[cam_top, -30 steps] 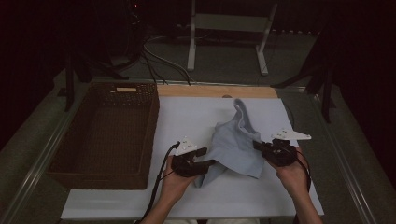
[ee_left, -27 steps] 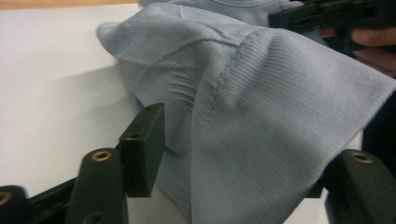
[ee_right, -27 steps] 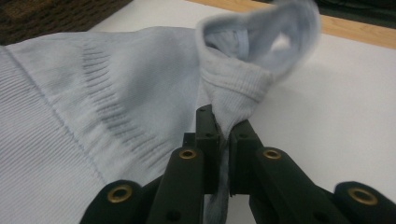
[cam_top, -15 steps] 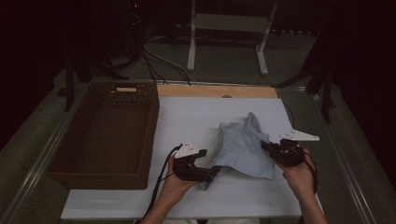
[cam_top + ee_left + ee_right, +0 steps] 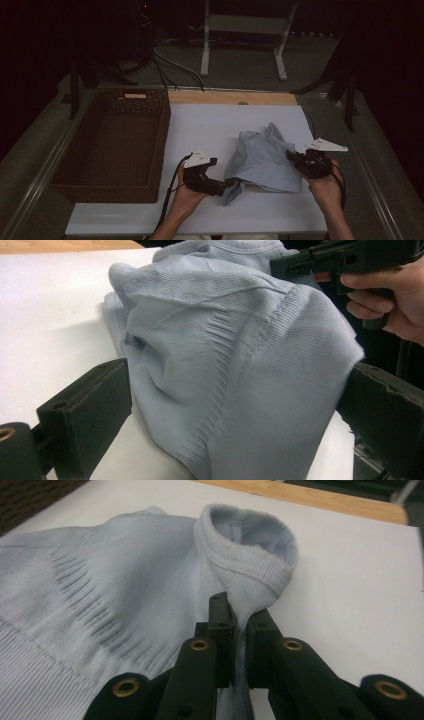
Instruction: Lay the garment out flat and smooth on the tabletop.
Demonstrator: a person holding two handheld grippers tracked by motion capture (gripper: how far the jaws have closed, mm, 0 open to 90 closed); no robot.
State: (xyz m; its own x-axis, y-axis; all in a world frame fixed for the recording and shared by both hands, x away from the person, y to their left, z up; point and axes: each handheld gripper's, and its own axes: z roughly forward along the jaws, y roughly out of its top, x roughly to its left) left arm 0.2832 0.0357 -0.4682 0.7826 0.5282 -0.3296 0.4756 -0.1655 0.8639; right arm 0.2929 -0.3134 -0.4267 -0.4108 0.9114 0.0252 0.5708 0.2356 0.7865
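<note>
Garment: where the white mat [image 5: 210, 125] covers the table, a pale blue knitted garment [image 5: 265, 160] lies crumpled on its right half, one ribbed end raised toward the right gripper.
Ribbed end: in the right gripper view it stands up as a rolled tube [image 5: 245, 555] just beyond the jaws.
Right gripper: the right gripper [image 5: 295, 159] sits at the garment's right edge; its jaws are pressed together with a fold of the ribbed knit pinched between them.
Left gripper: the left gripper [image 5: 227, 186] lies low at the garment's near left corner; its jaws have just been opening and now stand wide apart, the cloth hanging between them without either pad pressing on it.
Left gripper view: the garment [image 5: 240, 370] drapes between the two black jaws, and the right gripper [image 5: 280, 265] shows at the top right with the person's hand [image 5: 390, 295] around it.
Mat edge: a wooden strip [image 5: 230, 97] runs along the mat's far side.
Basket: a dark wicker basket [image 5: 75, 150] stands to the left of the mat, well apart from the garment.
</note>
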